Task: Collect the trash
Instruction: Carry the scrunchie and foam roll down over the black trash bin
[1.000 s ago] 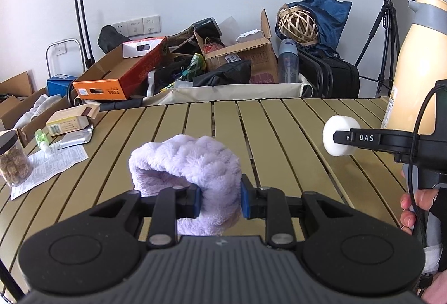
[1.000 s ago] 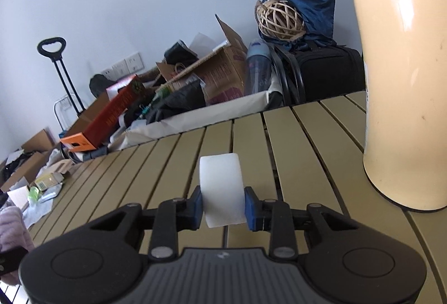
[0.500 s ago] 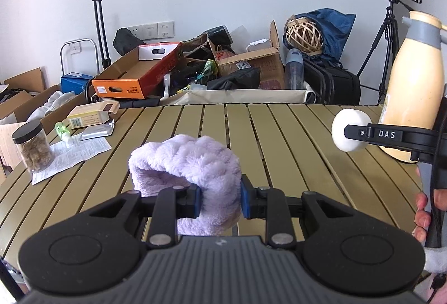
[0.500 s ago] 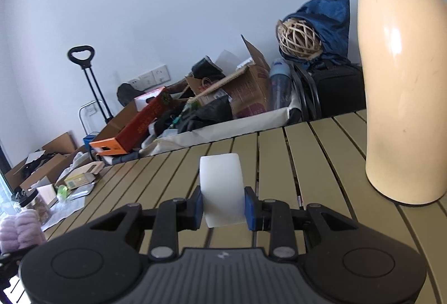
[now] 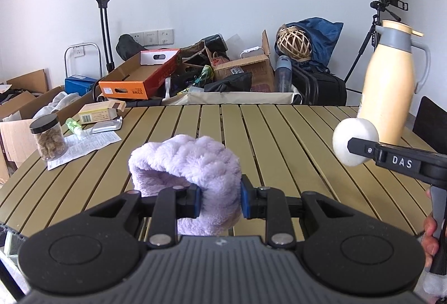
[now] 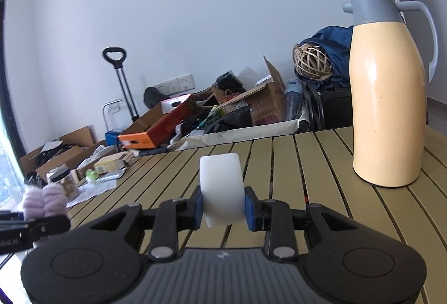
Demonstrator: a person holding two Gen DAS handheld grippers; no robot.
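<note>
My left gripper (image 5: 219,199) is shut on a fluffy lilac cloth band (image 5: 192,164) and holds it above the slatted table (image 5: 279,136). My right gripper (image 6: 222,207) is shut on a white roll (image 6: 220,186), held above the table. In the left wrist view the white roll (image 5: 352,140) and the right gripper show at the right. In the right wrist view the lilac band (image 6: 46,200) shows at the far left.
A cream thermos jug (image 6: 387,97) stands at the table's right. At the far left lie a jar (image 5: 49,136), a paper sheet (image 5: 83,146), a small box (image 5: 97,113), a green bottle (image 5: 74,126) and a foil packet (image 5: 107,126). Boxes and bags crowd the floor behind.
Both grippers have pulled back and risen from the table with their loads still held; more of the table and the whole thermos now show.
</note>
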